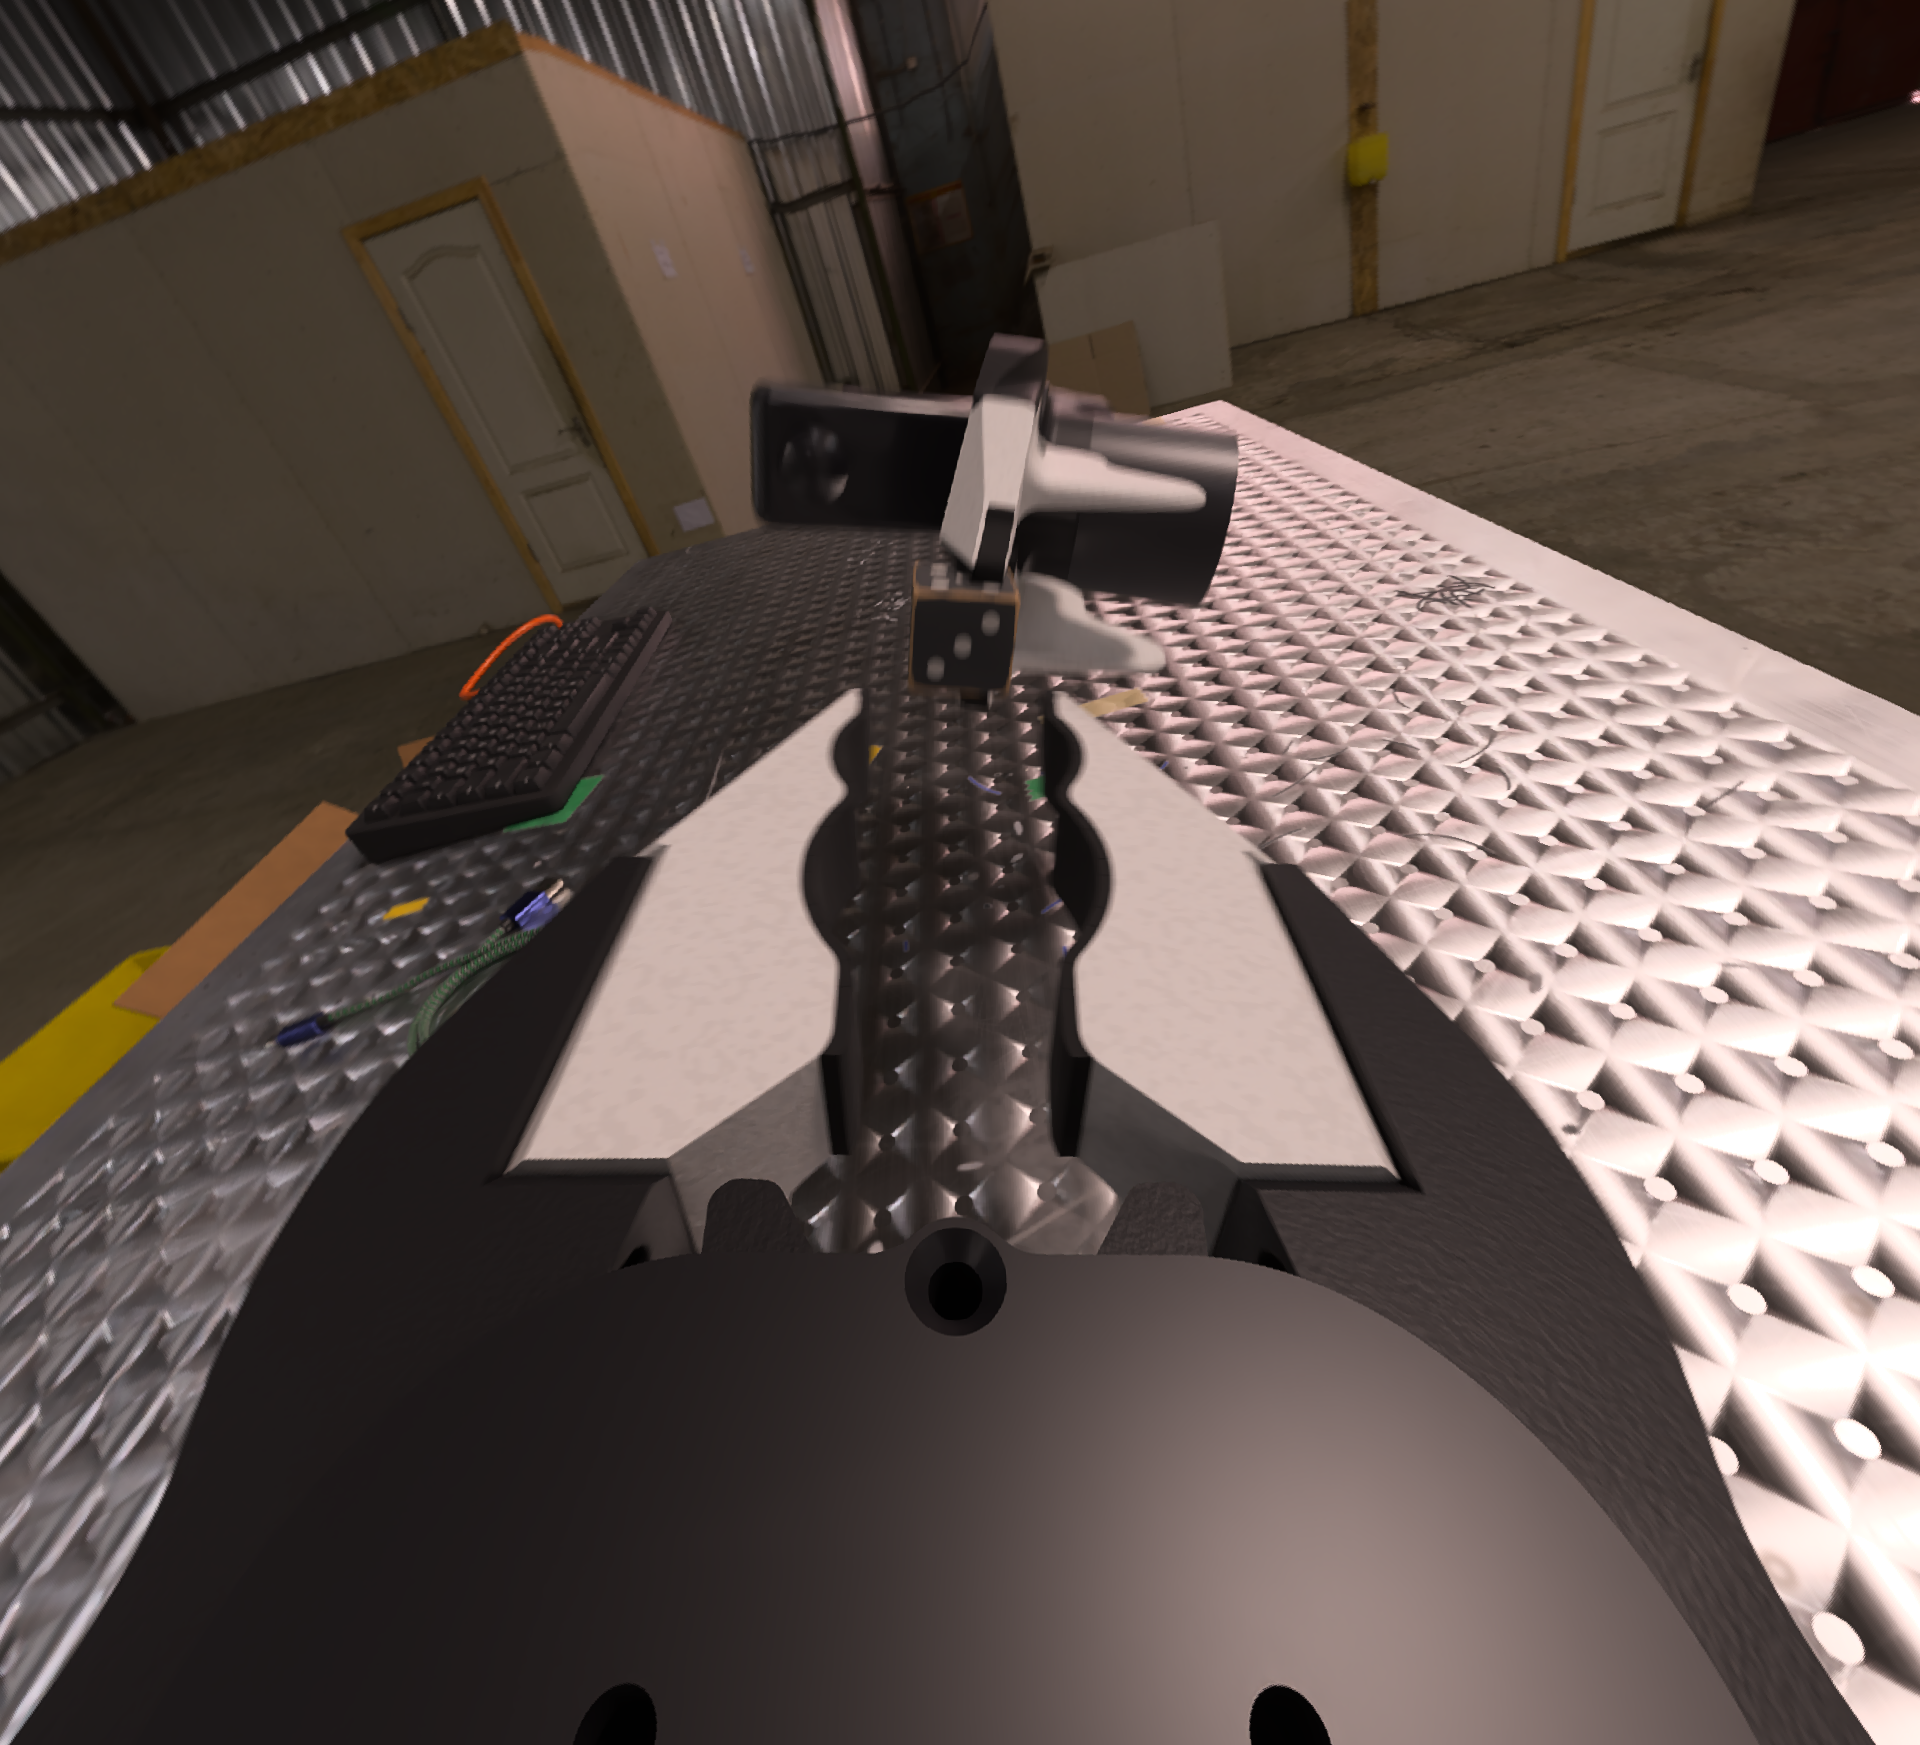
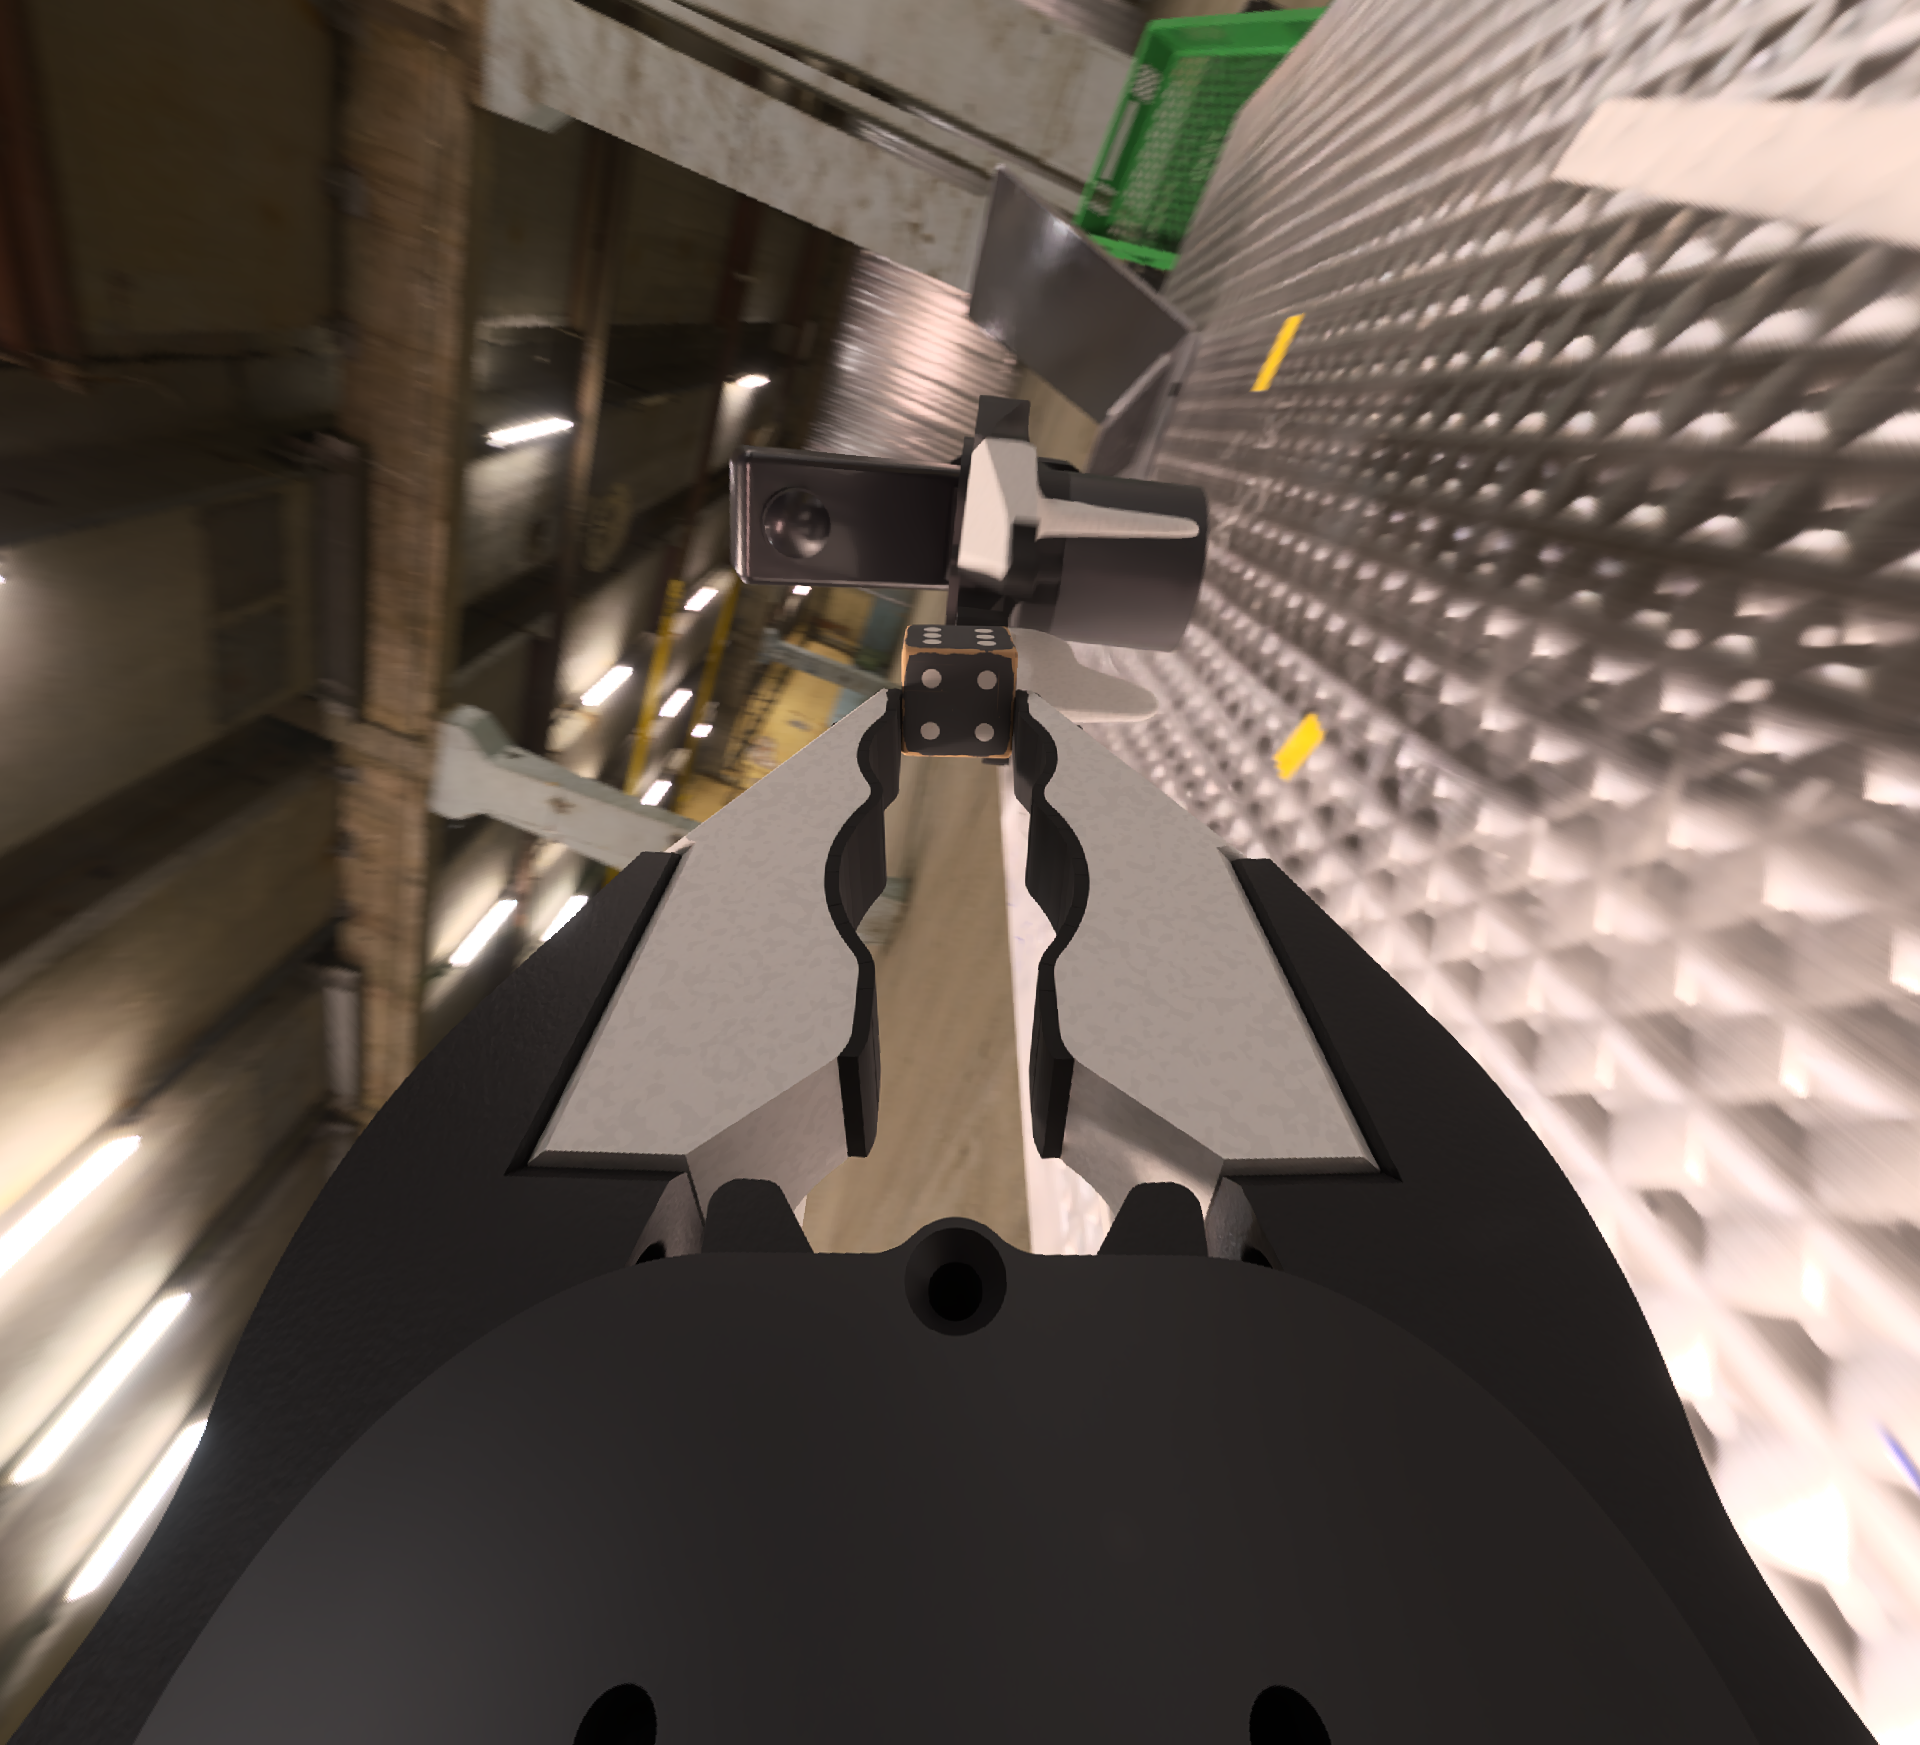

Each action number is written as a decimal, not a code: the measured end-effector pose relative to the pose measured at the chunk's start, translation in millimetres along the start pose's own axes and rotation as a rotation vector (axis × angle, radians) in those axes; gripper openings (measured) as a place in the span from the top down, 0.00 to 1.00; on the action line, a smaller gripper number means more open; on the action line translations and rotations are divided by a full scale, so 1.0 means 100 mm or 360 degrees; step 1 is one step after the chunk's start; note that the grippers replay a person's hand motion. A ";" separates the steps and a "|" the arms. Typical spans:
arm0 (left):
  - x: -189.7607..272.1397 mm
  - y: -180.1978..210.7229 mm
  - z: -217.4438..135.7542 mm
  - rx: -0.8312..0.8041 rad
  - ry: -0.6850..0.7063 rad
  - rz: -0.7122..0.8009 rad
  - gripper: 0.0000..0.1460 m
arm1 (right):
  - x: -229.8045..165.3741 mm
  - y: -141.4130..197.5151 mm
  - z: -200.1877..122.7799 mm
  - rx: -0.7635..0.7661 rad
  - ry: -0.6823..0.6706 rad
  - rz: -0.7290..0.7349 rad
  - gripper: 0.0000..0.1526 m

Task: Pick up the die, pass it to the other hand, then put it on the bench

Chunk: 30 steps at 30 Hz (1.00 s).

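The die [image 2: 956,703] is black with white pips and tan edges. My right gripper [image 2: 956,731] is shut on it, fingertips pinching its two sides, in the air beside the patterned metal bench [image 2: 1558,656]. In the left wrist view the die [image 1: 961,646] hangs just beyond my left gripper [image 1: 956,719], which is open and empty with a wide gap. The right gripper's white finger [image 1: 1081,646] shows beside the die, above the bench [image 1: 1455,864]. The left gripper's body [image 2: 1039,532] faces the right one from just behind the die.
A black keyboard [image 1: 520,729] and a green cable [image 1: 436,989] lie on the bench's left part. A green crate [image 2: 1174,126] and a grey metal tray [image 2: 1070,313] stand farther along the bench. Small yellow tags [image 2: 1299,745] lie on the surface.
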State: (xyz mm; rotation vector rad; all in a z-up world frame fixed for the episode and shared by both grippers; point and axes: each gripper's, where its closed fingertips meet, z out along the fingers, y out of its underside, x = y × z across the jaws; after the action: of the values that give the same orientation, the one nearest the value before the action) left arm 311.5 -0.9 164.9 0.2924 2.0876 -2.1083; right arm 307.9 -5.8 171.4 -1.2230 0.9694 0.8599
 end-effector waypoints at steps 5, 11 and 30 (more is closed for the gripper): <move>-0.06 0.07 0.04 -0.0040 -0.0056 -0.0132 0.48 | -0.18 -0.30 -0.86 0.0047 0.0621 -0.0319 0.87; -0.05 0.14 0.11 -0.0075 -0.0040 -0.0262 0.35 | -0.18 -0.96 -2.99 0.0069 0.2094 -0.0575 0.86; 0.03 0.50 0.26 -0.0335 -0.0042 -0.0202 0.49 | 1.50 -1.10 -4.89 -0.0253 0.2670 0.0286 0.86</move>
State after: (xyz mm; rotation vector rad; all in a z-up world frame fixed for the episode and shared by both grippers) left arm 320.6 -27.9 115.9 0.1068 2.3440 -1.9215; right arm 399.6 -503.0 35.1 -1.9742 2.3437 -0.2088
